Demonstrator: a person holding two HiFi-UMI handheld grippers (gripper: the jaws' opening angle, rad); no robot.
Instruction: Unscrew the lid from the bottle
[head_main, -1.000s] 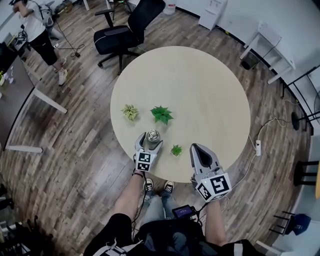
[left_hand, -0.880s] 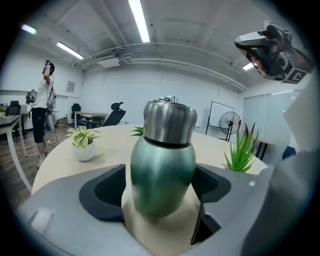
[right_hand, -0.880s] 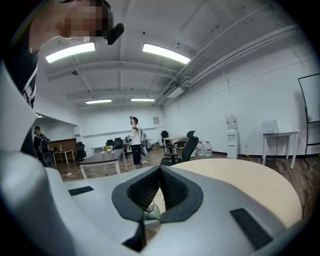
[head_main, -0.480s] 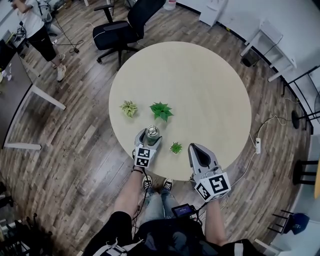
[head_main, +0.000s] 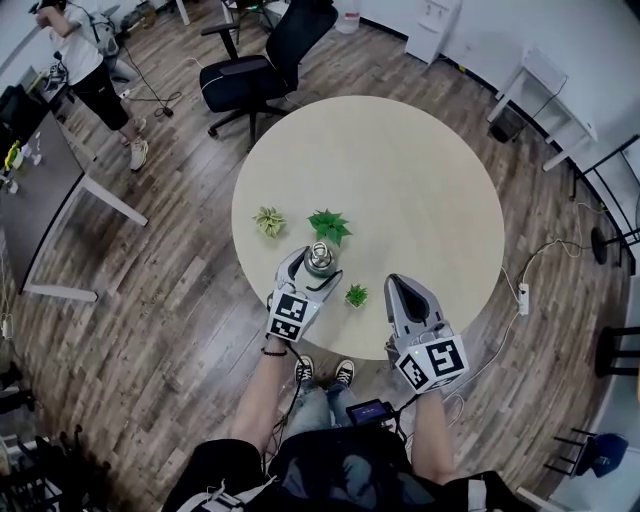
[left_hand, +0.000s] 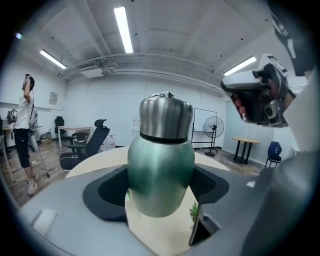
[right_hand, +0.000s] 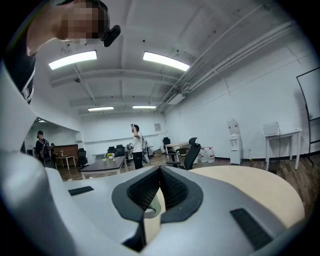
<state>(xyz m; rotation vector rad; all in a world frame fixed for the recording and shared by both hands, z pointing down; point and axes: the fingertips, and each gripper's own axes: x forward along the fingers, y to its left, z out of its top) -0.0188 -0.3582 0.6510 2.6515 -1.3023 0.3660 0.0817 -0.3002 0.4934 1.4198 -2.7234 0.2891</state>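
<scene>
The bottle (left_hand: 161, 170), green with a steel lid (left_hand: 165, 117) screwed on, stood upright just above the near edge of the round, pale desk (head_main: 420, 180), clamped between the jaws of the left hand-held gripper (head_main: 317, 266), which had just been closing onto its body. The right hand-held gripper (head_main: 397, 284) hovered over the same near edge with its jaws together and nothing between them. Three small plants sat on the near half of the desk: a pale one (head_main: 268, 221), a dark green one (head_main: 329, 226) and a tiny one (head_main: 355, 295). Beyond the desk's far edge stood a black office chair (head_main: 262, 70) on the wooden plank floor (head_main: 150, 300), and well to the desk's left a person (head_main: 95, 80) stood by a dark table (head_main: 40, 200). Strip lights (left_hand: 122, 27) lined the white ceiling.
</scene>
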